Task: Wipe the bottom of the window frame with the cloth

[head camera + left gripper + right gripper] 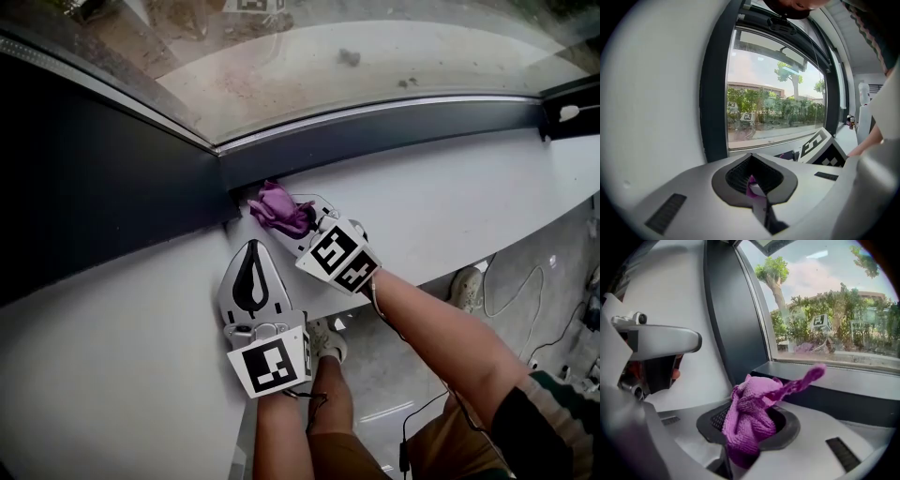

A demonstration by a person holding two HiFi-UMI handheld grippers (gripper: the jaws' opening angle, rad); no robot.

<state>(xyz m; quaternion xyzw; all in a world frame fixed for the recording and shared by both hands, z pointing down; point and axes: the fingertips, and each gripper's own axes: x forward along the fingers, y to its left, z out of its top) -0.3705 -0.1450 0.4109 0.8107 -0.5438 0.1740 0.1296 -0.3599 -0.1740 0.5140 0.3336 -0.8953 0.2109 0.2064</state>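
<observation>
The dark window frame (pixel 375 131) crosses the upper part of the head view. Below it runs the white sill (pixel 487 197). The left claw (pixel 251 246), clenched, sits over the sill just left of centre. The right claw (pixel 302 225) grasps the purple cloth (pixel 281 208), bunched against the frame's bottom corner at centre.

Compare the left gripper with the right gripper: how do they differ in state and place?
The right gripper is shut on the purple cloth. The left gripper is shut with no cloth bundle, only a purple speck in its gap. The right gripper's cloth reaches the dark window frame at its corner, while the left gripper sits further back over the white sill. Both carry a marker cube.
</observation>
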